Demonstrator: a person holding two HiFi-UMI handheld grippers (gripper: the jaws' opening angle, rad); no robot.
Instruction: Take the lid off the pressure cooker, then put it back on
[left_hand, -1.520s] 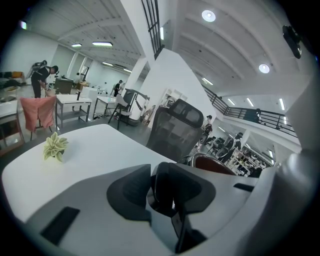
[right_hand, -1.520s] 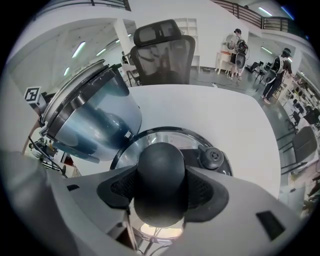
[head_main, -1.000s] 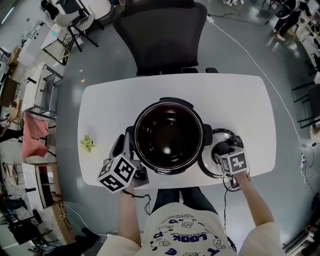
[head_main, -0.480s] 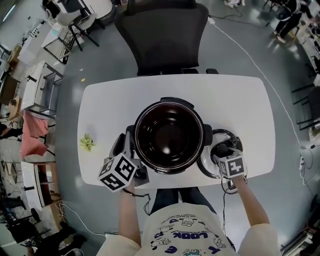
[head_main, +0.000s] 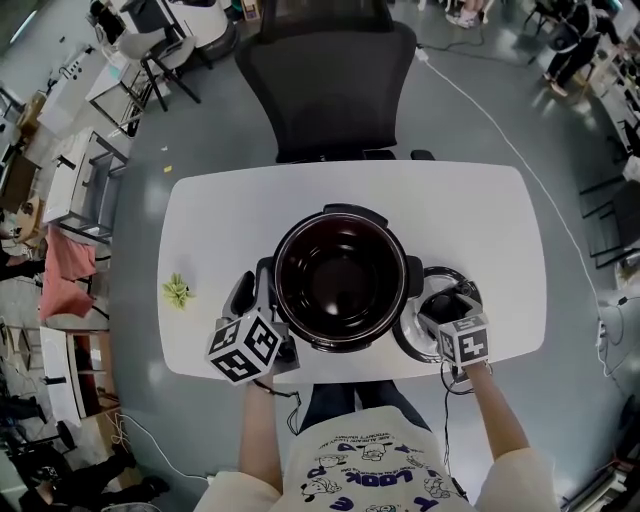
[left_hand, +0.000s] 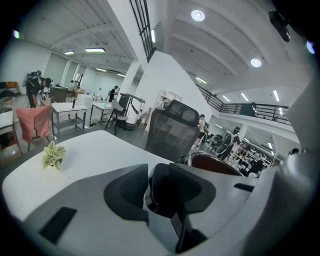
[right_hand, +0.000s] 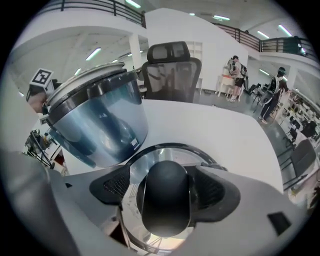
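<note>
Lid (right_hand: 165, 152) at pot's (head_main: 340, 280) four o'clock may slide if nudged: right gripper's (head_main: 445, 302) jaws have just been opening, loose round its knob (right_hand: 165, 200); left gripper (left_hand: 165, 192) clamps pot's handle (left_hand: 170, 180).

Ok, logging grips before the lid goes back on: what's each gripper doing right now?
Left gripper: shut on the cooker's side handle.
Right gripper: open, fingers just spread, lid knob between them, not gripped.

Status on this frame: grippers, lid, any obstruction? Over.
Left gripper clamped on side handle. Right gripper jaws just opened, knob between them, unpinched. Lid on table, right of open cooker. Nothing blocking.
</note>
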